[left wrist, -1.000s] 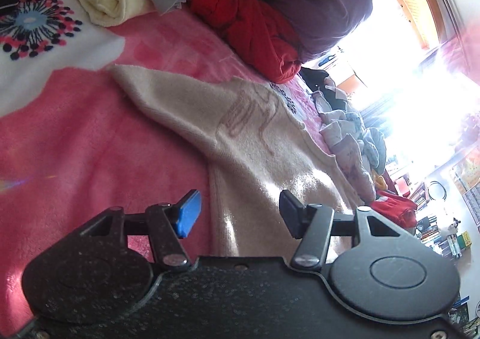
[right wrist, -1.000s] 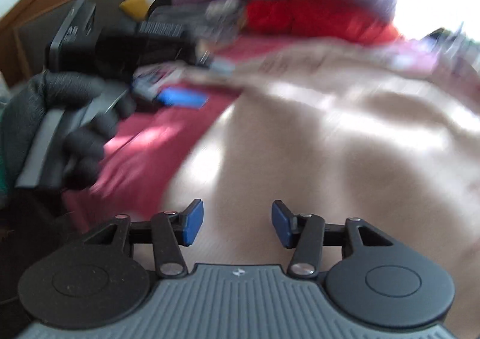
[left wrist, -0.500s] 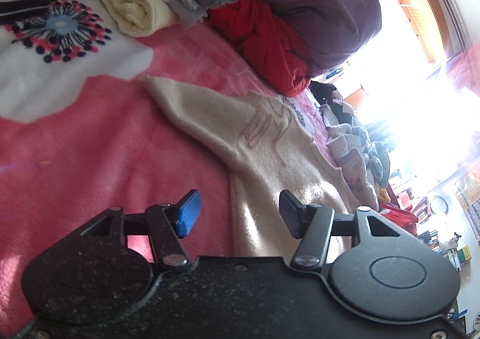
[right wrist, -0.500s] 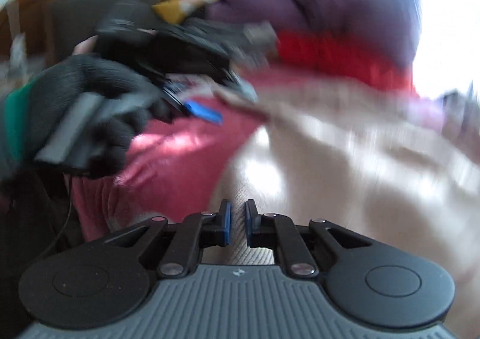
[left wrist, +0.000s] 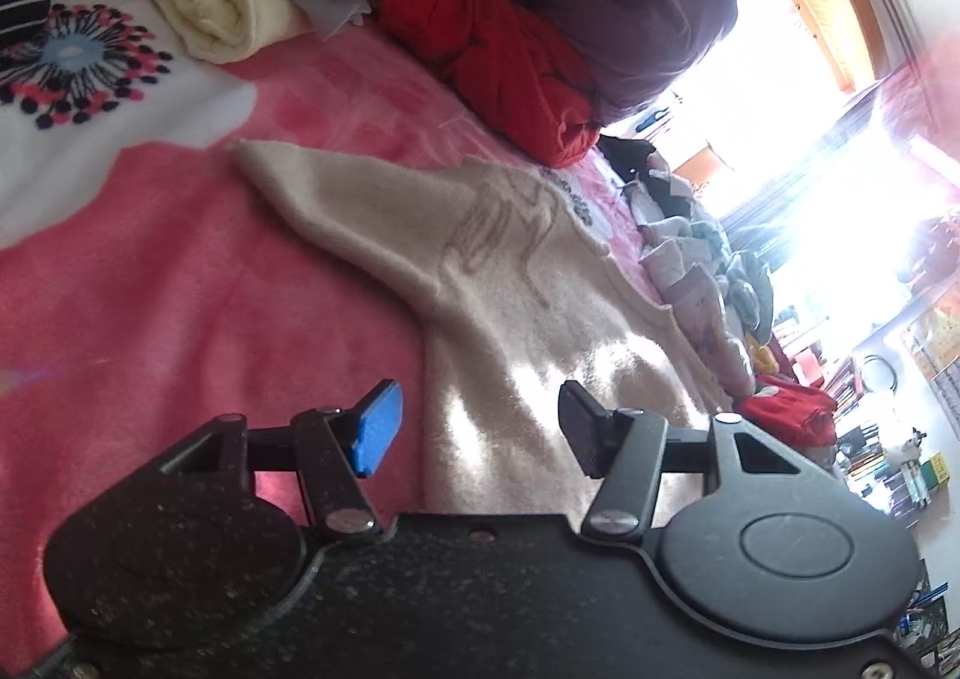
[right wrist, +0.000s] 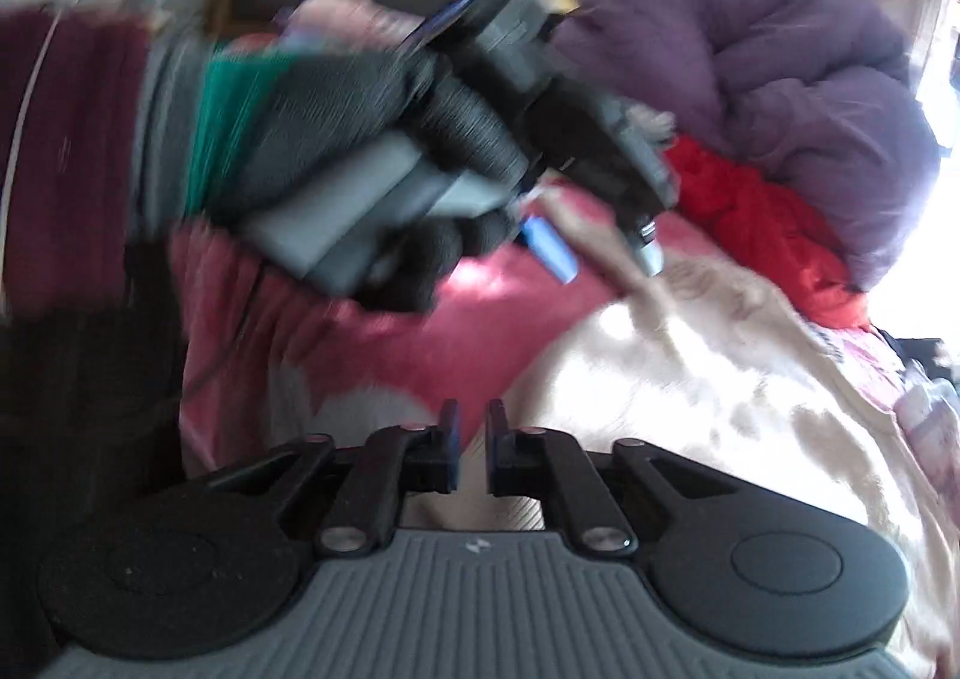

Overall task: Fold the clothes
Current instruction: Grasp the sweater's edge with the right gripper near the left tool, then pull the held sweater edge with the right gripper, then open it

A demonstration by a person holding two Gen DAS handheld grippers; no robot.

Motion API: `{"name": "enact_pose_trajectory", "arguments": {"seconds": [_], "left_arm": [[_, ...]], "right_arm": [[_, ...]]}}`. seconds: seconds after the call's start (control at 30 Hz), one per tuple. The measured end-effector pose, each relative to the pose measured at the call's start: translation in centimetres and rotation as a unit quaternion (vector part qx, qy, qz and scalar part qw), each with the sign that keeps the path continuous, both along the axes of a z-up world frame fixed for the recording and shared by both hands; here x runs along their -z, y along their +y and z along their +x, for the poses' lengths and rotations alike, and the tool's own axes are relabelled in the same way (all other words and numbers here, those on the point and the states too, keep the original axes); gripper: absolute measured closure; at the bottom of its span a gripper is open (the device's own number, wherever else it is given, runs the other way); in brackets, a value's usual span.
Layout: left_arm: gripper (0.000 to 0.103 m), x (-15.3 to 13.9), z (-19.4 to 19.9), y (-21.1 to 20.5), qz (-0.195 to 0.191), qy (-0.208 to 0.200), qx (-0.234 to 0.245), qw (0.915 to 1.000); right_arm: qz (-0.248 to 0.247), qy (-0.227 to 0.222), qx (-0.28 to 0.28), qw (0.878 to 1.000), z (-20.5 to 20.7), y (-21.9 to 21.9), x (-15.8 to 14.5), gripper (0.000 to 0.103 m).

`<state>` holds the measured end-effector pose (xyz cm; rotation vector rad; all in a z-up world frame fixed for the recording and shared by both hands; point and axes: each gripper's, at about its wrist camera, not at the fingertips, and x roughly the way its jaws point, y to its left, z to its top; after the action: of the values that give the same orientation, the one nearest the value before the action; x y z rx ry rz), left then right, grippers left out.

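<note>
Cream sweater (left wrist: 510, 283) spread on the bed's pink blanket (left wrist: 180, 283), hem corner being taken up

The left hand-held gripper (left wrist: 474, 430) hangs released over the hem edge, sleeve stretched away; the right hand-held gripper (right wrist: 472, 454) is clenched almost shut at the sweater's near edge, though blur hides whether cloth sits between its pads. Best to seat both grips deep on the hem, lift evenly, and carry it toward the shoulders so the knit folds flat.

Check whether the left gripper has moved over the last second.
Yes. In the left wrist view the left gripper has backed away from the folded cream towel and cream knitted sweater, which slid down-frame.
</note>
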<state>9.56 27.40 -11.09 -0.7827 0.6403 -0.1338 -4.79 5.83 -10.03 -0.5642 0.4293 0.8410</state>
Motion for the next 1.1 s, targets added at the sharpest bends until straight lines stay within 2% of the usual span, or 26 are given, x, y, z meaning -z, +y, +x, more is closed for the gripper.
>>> {"name": "enact_pose_trajectory", "arguments": {"seconds": [0.03, 0.07, 0.1, 0.17, 0.27, 0.33, 0.37, 0.4, 0.47, 0.57, 0.63, 0.73, 0.83, 0.87, 0.9, 0.93, 1.03, 1.1], "left_arm": [[0.047, -0.1, 0.1, 0.0, 0.0, -0.001, -0.001, 1.0], [0.047, -0.2, 0.2, -0.1, 0.0, -0.002, -0.002, 1.0], [0.047, -0.2, 0.2, -0.1, 0.001, -0.002, -0.001, 1.0], [0.047, -0.2, 0.4, 0.0, 0.0, -0.002, -0.001, 1.0], [0.047, 0.0, 0.6, 0.1, -0.002, 0.0, 0.0, 1.0], [0.047, 0.1, 0.7, 0.3, -0.003, 0.002, 0.001, 1.0], [0.047, 0.2, 0.8, 0.4, -0.003, 0.003, 0.001, 1.0], [0.047, 0.3, 0.9, 0.6, -0.004, 0.005, 0.001, 1.0], [0.047, 0.4, 1.1, 0.7, -0.004, 0.01, 0.005, 0.9999], [0.047, 0.6, 1.9, 0.8, 0.005, 0.011, 0.009, 0.9999], [0.047, 1.0, 2.7, 0.8, 0.002, 0.015, 0.009, 0.9998], [0.047, 1.9, 4.1, 0.5, 0.0, 0.028, 0.011, 0.9995], [0.048, 2.4, 5.3, -0.3, 0.016, 0.03, 0.003, 0.9994], [0.053, 2.5, 5.7, -0.5, 0.031, 0.028, -0.003, 0.9991], [0.08, 2.5, 6.2, -0.8, 0.061, 0.026, -0.009, 0.9977], [0.094, 2.3, 6.7, -1.1, 0.09, 0.025, -0.012, 0.9955], [0.094, 1.4, 7.1, -0.8, 0.112, -0.004, -0.044, 0.9927], [0.094, 1.6, 7.4, -1.0, 0.132, 0.001, -0.044, 0.9903]], "right_arm": [[0.008, -0.006, 0.012, 1.0, 0.4, 0.0, -0.3, 0.071], [0.015, -0.007, 0.026, 1.0, 1.2, 0.1, -0.4, 0.053], [0.024, 0.008, 0.043, 0.999, 2.3, 0.1, -0.3, 0.044], [0.042, 0.046, 0.08, 0.995, 5.0, 0.1, 0.4, 0.046], [0.053, 0.074, 0.11, 0.99, 8.0, 1.1, 1.5, 0.048], [0.035, 0.099, 0.106, 0.989, 9.5, 2.3, 2.5, 0.061], [0.021, 0.11, 0.104, 0.988, 10.2, 2.9, 3.2, 0.084], [0.017, 0.118, 0.099, 0.988, 10.6, 3.1, 3.7, 0.089], [0.008, 0.078, 0.079, 0.994, 9.6, 3.6, 3.3, 0.09], [-0.043, -0.016, 0.028, 0.999, 6.7, 4.6, 3.6, 0.093], [-0.083, 0.012, 0.024, 0.996, 7.3, 4.9, 5.5, 0.093], [-0.05, 0.032, 0.025, 0.998, 7.9, 4.3, 4.6, 0.093], [-0.054, 0.032, 0.019, 0.998, 7.8, 4.3, 5.0, 0.092], [-0.055, 0.031, 0.016, 0.998, 7.8, 4.2, 5.2, 0.092], [-0.054, 0.032, 0.017, 0.998, 7.8, 4.1, 5.1, 0.092], [-0.053, 0.033, 0.017, 0.998, 7.8, 4.0, 5.1, 0.092], [-0.054, 0.033, 0.014, 0.998, 7.7, 4.0, 5.0, 0.092], [-0.058, 0.034, 0.011, 0.998, 7.6, 4.1, 4.9, 0.092]]}}
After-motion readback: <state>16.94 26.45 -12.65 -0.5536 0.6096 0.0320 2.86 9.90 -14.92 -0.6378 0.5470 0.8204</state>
